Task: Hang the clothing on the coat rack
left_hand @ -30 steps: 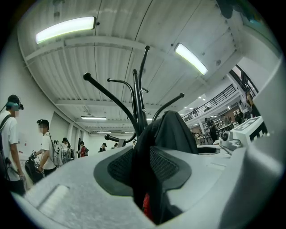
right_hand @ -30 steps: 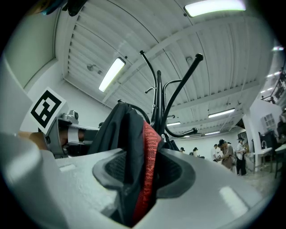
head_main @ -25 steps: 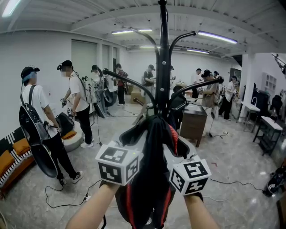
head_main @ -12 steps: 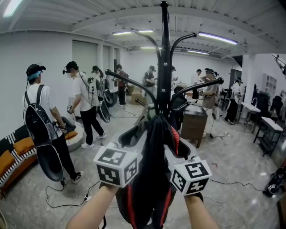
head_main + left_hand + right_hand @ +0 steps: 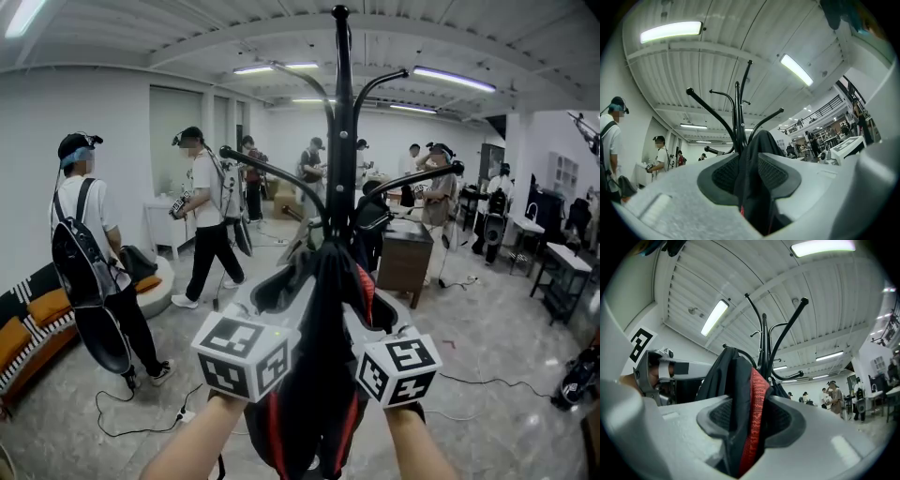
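The head view looks forward from standing height, with the coat rack [image 5: 341, 141] close ahead. Both gripper views sit low and tilt up along their jaws toward the ceiling [image 5: 717, 61], tight against the clothing [image 5: 757, 180]. All three share the rack's curved arms.

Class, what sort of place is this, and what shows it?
Probably a big indoor workshop or recording hall: several people wearing backpacks and headgear, cables across the floor, strip lights overhead.

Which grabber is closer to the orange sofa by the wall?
Left. The left gripper grips the black garment on the side facing the sofa; the right gripper grips its far side.
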